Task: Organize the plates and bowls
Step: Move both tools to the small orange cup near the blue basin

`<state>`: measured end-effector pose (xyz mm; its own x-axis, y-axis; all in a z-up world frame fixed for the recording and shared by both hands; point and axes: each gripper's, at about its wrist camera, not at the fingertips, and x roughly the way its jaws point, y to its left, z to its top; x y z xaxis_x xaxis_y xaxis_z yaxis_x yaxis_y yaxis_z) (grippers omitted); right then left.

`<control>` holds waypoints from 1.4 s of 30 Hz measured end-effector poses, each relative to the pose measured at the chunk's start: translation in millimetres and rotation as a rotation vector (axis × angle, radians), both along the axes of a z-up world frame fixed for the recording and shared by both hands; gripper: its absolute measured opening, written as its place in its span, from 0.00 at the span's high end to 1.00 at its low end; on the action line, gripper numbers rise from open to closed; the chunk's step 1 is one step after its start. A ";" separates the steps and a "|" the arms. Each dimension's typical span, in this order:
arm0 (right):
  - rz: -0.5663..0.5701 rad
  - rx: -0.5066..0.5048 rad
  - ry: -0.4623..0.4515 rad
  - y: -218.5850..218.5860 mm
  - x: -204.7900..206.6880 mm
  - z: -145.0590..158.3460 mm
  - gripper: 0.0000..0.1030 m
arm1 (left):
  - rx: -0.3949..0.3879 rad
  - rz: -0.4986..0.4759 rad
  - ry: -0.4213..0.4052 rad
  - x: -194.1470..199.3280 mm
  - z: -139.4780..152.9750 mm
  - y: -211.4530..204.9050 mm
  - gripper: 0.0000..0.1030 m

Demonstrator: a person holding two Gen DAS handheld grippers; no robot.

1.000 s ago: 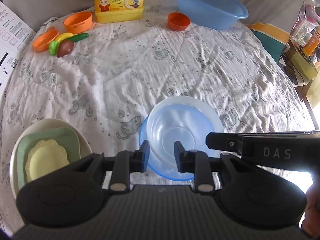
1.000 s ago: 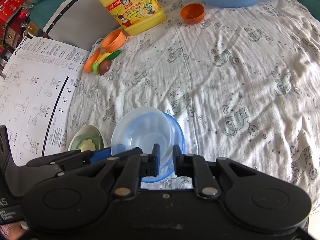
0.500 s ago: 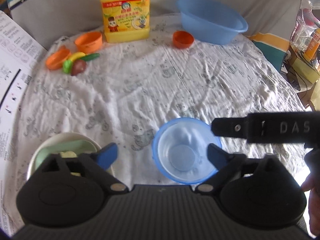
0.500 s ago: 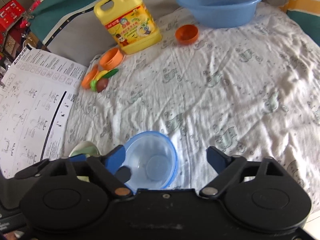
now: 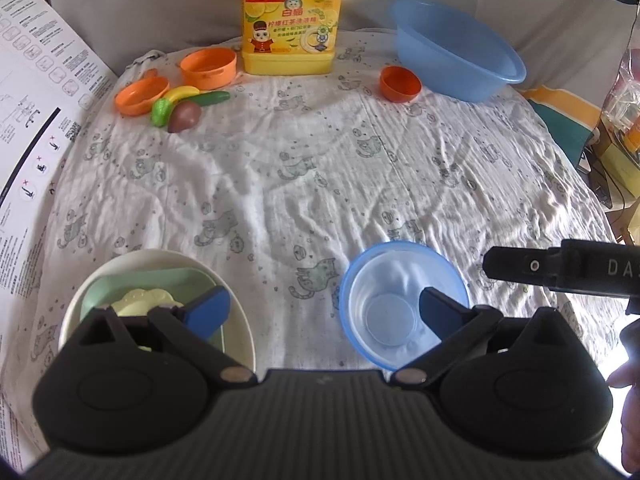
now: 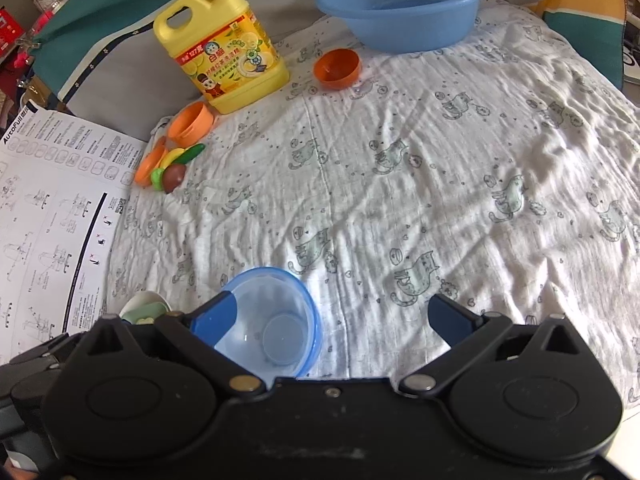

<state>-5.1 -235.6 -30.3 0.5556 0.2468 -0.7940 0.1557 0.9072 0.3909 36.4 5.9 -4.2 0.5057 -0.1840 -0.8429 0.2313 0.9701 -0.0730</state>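
While a white cloth printed with grey cats (image 5: 320,168) covers the whole working surface, a large printed instruction sheet (image 5: 36,112) lies along its left edge. At the far side stands a blue plastic basin (image 5: 456,50), and left of it an upright yellow detergent jug (image 5: 292,20). The left gripper (image 5: 325,310) fills the bottom of its own view with its fingers (image 5: 208,310) spread wide and nothing between them; the right gripper (image 6: 344,318) is likewise empty, its jaws opening to their widest, with one blue pad overlapping the near bowl's rim in the picture though contact cannot be judged. At near left sits a white round plate (image 5: 236,312) carrying a pale green square plate (image 5: 160,280), on which rests a small yellow scalloped dish (image 5: 144,300); all three are partly hidden by the left gripper's body. Just right of this stack, apart from it, stands a clear bowl nested in a blue bowl (image 5: 400,280), upright on the cloth. A person's hand (image 5: 628,408) shows at the right edge of the left view. Far left, an orange toy pot (image 5: 208,68) and an orange toy pan (image 5: 142,96) lie beside a cluster of toy vegetables (image 5: 180,106). A small orange bowl (image 5: 400,84) sits just in front of the basin.
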 end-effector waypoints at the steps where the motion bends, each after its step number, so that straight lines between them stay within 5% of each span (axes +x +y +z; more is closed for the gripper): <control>1: 0.000 -0.004 -0.001 1.1 -0.3 0.9 0.00 | -0.002 -0.001 0.000 0.1 0.1 -0.1 0.00; 25: -0.046 0.003 0.022 -15.5 33.3 -10.6 0.00 | -0.023 -0.027 0.008 40.8 -6.7 -9.9 0.00; 42: -0.141 0.004 -0.037 -48.0 111.9 -2.7 0.00 | -0.029 -0.060 -0.083 151.3 -0.6 -44.0 0.00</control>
<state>106.8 -283.7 -33.0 0.6142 0.1678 -0.7711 0.2665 0.8757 0.4027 187.7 -38.1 -4.8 0.5609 -0.2402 -0.7923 0.2958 0.9520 -0.0792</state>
